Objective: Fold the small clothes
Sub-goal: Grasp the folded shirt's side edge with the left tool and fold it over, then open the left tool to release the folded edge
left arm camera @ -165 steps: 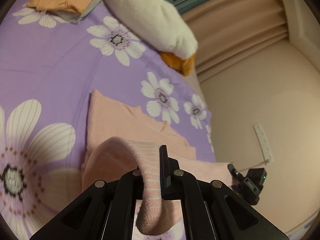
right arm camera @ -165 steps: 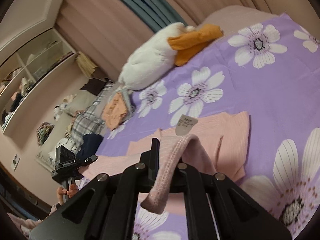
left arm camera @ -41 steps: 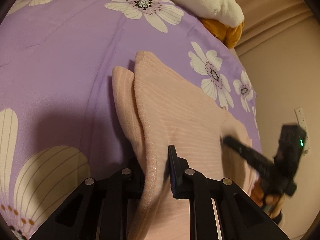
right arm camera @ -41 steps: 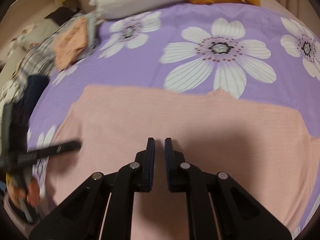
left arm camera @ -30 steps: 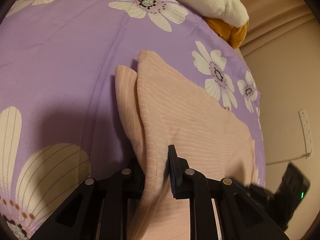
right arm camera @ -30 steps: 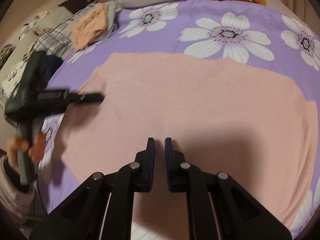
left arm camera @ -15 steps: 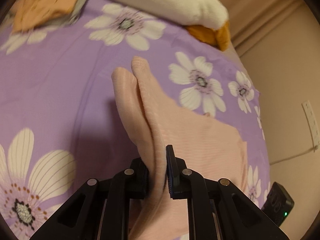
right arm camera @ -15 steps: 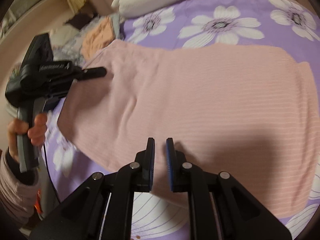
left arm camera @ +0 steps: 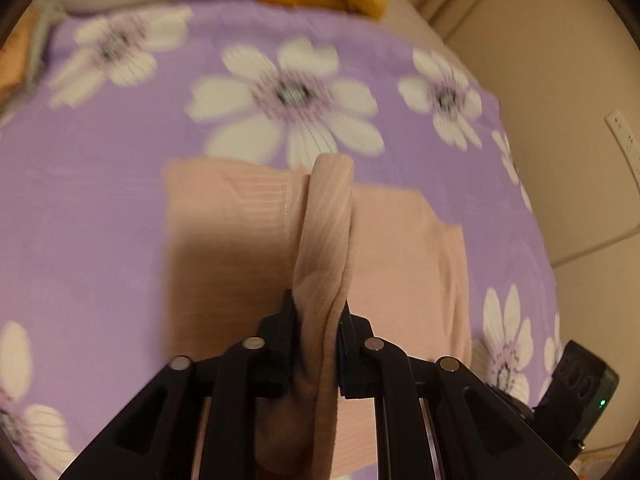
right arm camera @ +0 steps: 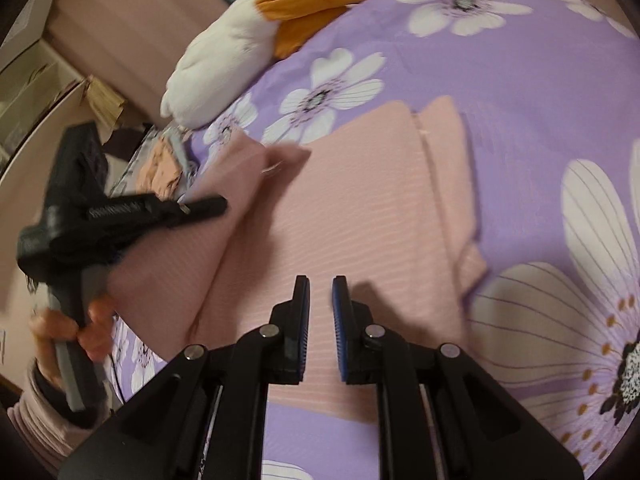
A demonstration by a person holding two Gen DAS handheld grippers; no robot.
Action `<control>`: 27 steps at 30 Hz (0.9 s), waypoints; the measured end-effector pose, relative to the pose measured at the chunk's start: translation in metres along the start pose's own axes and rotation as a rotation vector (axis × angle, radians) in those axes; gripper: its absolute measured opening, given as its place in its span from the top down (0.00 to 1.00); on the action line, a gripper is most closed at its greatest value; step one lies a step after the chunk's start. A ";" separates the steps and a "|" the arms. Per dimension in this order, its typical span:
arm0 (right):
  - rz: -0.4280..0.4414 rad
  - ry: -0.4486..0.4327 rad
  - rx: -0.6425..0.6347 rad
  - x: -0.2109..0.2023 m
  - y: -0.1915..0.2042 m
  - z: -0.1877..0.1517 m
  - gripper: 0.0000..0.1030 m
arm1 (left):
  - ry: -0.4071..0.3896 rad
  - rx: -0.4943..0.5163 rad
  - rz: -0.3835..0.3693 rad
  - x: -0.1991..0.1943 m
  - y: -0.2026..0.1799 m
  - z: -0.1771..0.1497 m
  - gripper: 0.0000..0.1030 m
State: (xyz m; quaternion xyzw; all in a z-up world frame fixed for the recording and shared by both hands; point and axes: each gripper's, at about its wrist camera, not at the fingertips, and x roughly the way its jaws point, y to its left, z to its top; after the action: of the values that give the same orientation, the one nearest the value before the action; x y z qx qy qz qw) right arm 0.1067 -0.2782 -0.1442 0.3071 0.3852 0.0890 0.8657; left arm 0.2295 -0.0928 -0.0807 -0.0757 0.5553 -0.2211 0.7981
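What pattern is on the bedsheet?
White daisy-like flowers on purple bedsheet, clearest in the right wrist view.

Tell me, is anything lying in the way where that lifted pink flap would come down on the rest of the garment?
Nothing visible does. The left gripper pinches the lifted flap of the pink garment, whose flat part is bare. The right gripper hovers above it, jaws apart and empty.
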 end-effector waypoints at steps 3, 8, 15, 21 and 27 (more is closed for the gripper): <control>0.021 0.002 0.051 0.000 -0.010 0.002 0.63 | 0.065 -0.022 -0.029 0.014 -0.003 -0.008 0.83; 0.100 -0.010 0.120 0.002 -0.015 0.009 0.56 | 0.087 -0.072 -0.169 -0.006 0.006 -0.017 0.75; 0.193 0.046 0.167 0.034 -0.004 0.029 0.48 | 0.029 -0.066 -0.209 -0.044 0.028 -0.045 0.65; 0.160 0.130 0.091 0.071 0.019 0.047 0.48 | -0.017 -0.093 -0.171 -0.058 0.063 -0.060 0.65; 0.118 0.158 0.035 0.099 0.035 0.055 0.59 | -0.019 -0.126 -0.176 -0.058 0.083 -0.066 0.65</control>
State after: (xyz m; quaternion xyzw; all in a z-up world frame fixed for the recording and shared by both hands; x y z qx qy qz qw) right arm 0.2174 -0.2372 -0.1552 0.3362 0.4349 0.1571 0.8204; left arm 0.1745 0.0144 -0.0857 -0.1764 0.5516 -0.2542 0.7746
